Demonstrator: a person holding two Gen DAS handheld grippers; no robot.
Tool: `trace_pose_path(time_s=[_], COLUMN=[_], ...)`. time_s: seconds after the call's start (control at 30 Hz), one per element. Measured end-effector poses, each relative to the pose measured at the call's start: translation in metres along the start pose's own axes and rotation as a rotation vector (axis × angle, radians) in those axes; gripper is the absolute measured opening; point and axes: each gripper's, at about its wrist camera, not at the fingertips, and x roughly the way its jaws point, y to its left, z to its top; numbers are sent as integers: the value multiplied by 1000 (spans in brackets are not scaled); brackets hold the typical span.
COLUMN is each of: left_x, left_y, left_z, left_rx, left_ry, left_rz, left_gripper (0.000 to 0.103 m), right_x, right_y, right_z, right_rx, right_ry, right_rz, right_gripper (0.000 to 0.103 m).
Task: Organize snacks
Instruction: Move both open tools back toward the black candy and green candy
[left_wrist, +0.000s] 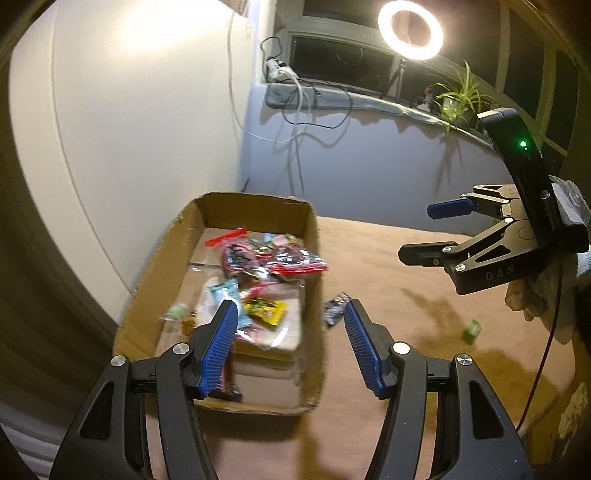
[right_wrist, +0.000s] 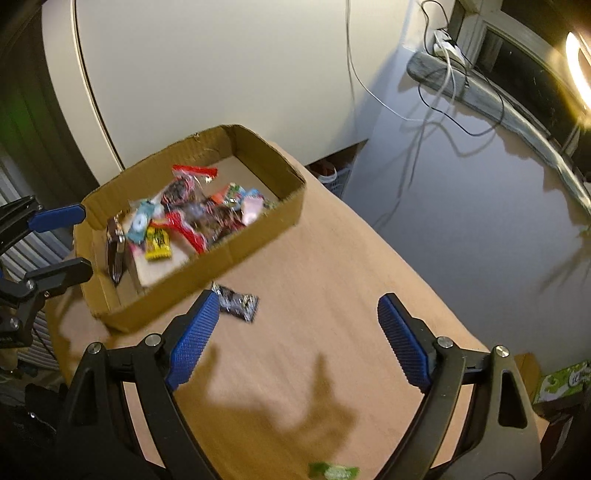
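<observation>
My left gripper (left_wrist: 290, 314) and right gripper (right_wrist: 295, 314) look alike: black skeletal arms, silver screws, ribbed blue pads (left_wrist: 218, 347); the right's housing (left_wrist: 524, 162) shows a green light.

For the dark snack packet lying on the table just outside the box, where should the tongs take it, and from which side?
Judging by its pose, from above, across its short width at the middle. The dark packet lies flat on the table close to the cardboard box wall, so a sideways approach looks blocked there. The open right tongs are nearest.
</observation>
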Motion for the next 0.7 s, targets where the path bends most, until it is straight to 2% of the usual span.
trace_pose_path(time_s=[0.27, 0.53, 0.7], left_x=[3, 7, 6], left_y=[-27, -52, -56], left_z=[-7, -14, -24], left_rx=[26, 35, 6], left_ry=[27, 53, 76], left_rz=[-28, -55, -55], left_gripper=[60, 59, 56], right_x=[-9, -8, 13], right_y=[-15, -22, -14], right_z=[-23, -42, -35], right_rx=[-43, -110, -203], right_ry=[-3, -6, 19], right_rz=[31, 101, 166], right_gripper=[90, 89, 78])
